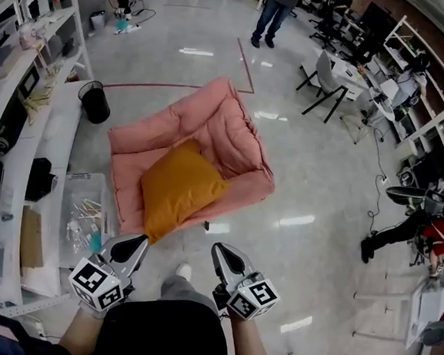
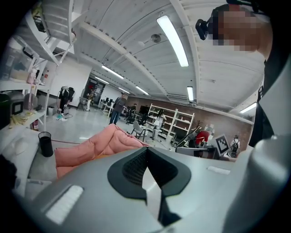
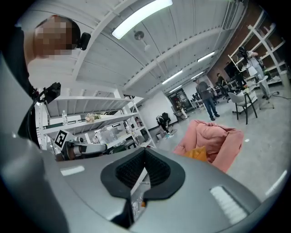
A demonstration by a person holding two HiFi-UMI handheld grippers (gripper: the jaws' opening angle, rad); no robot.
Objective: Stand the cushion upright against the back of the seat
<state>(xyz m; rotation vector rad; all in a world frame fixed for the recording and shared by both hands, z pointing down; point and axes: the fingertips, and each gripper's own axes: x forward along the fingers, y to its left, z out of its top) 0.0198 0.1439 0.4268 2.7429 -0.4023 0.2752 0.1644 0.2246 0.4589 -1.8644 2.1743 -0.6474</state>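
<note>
Below, glossy floor (image 1: pixel 314 181) (shelving (image 1: pixel 41 33) alongside), left hand-held gripper (image 1: pixel 141 241), right hand-held gripper (image 1: pixel 219 250), each pressed together

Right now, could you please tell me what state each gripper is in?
Left gripper: closed, holding nothing.
Right gripper: closed, holding nothing.

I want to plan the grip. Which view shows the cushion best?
The head view: the whole orange cushion lies flat on the pink seat. The right gripper view shows only a small patch of it past the seat's side; the left gripper view, at most a sliver.
</note>
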